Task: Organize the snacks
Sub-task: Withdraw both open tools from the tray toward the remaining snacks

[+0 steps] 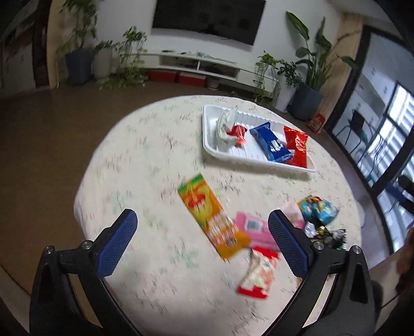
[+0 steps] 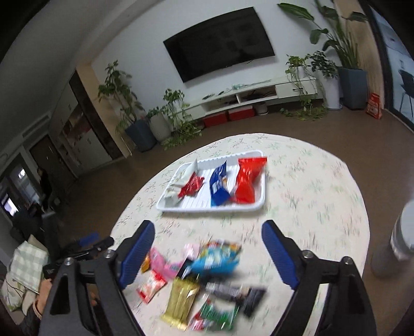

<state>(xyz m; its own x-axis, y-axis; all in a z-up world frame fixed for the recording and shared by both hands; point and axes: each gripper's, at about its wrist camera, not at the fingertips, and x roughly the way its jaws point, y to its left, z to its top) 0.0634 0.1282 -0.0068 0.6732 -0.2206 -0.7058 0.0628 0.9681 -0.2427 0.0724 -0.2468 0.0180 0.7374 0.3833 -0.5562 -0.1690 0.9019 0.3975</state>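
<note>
Snacks: four in the white tray (image 2: 261,204); left tool (image 1: 203,236) and right tool (image 2: 208,246) wide apart, empty.

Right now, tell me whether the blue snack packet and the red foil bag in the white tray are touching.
Touching. The left wrist view shows the blue snack packet overlapping the red foil bag inside the white tray.

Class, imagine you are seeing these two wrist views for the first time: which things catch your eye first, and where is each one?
The white tray on the far side of the round table draws the eye first, with a blue packet beside a bright red packet lying in it. Nearer the cameras, loose snacks lie scattered on the flowered tablecloth, the long orange packet most vivid. Behind, a dark television hangs on the white wall.
</note>
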